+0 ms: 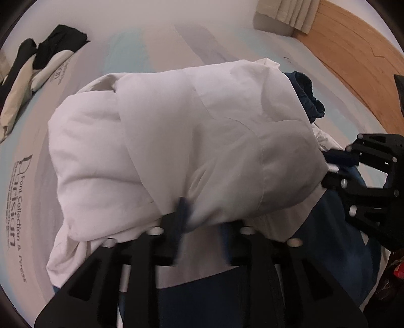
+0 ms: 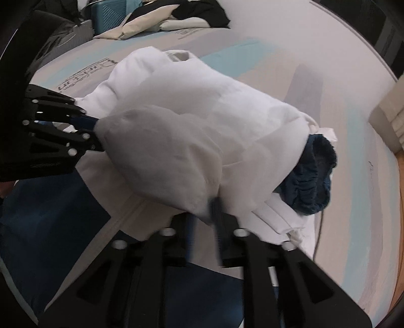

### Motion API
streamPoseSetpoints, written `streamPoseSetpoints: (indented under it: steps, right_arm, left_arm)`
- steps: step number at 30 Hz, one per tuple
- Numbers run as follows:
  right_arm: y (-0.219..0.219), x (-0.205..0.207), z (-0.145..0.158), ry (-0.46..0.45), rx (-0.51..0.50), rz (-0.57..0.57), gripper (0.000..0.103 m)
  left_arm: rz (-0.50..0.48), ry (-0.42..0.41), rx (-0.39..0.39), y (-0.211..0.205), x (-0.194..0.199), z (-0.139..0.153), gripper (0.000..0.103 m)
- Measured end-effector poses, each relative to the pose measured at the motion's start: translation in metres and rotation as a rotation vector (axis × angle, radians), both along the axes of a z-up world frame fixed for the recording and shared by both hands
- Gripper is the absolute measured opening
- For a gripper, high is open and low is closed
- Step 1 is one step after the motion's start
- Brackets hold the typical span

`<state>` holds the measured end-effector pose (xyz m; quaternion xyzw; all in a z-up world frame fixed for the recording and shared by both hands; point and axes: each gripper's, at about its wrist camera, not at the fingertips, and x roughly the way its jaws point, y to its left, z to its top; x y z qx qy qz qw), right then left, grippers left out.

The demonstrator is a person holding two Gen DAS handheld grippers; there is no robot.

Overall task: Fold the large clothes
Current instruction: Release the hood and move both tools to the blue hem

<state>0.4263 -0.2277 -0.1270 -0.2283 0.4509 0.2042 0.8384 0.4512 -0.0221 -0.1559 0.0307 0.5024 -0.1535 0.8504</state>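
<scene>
White-and-navy garment bunched up over a bed, pinched at its near edge by both grippers.

The white garment [image 1: 181, 141] with navy lining and a gathered navy cuff [image 2: 313, 176] is raised in a puffed mound above the bed [image 1: 156, 45], whose sheet has pale blue and grey stripes and printed lettering. A black-and-cream garment [image 1: 38, 65] lies at the far side; a wooden floor [image 1: 353, 55] and a curtain [image 1: 290, 15] edge the room. The left gripper [image 1: 202, 214] has its fingers closed narrowly on the fabric's edge; the right gripper [image 2: 204, 214] likewise pinches a white fold, just beside the cuff.
</scene>
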Motion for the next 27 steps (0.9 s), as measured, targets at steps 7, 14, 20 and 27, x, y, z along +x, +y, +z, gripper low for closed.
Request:
streamPoseSetpoints:
  steps: [7,14,20,27]
  right_arm:
    - [-0.039,-0.018,0.033,0.019,0.067,-0.152,0.081]
    - [-0.093,-0.076,0.015,0.187,0.026,-0.28,0.084]
    - [-0.126,-0.136,-0.008,0.324,-0.037,-0.352,0.084]
    - [-0.157,-0.167,-0.018,0.411,-0.006,-0.469,0.084]
  left_arm:
    - [0.092,0.043,-0.009,0.027,-0.034,0.028,0.097]
    - [0.171,0.2,0.06,0.077,-0.105,0.014,0.097]
    - [0.259,0.321,0.128,0.12,-0.168,-0.012,0.097]
    - [0.29,0.389,0.108,0.131,-0.207,-0.029,0.097]
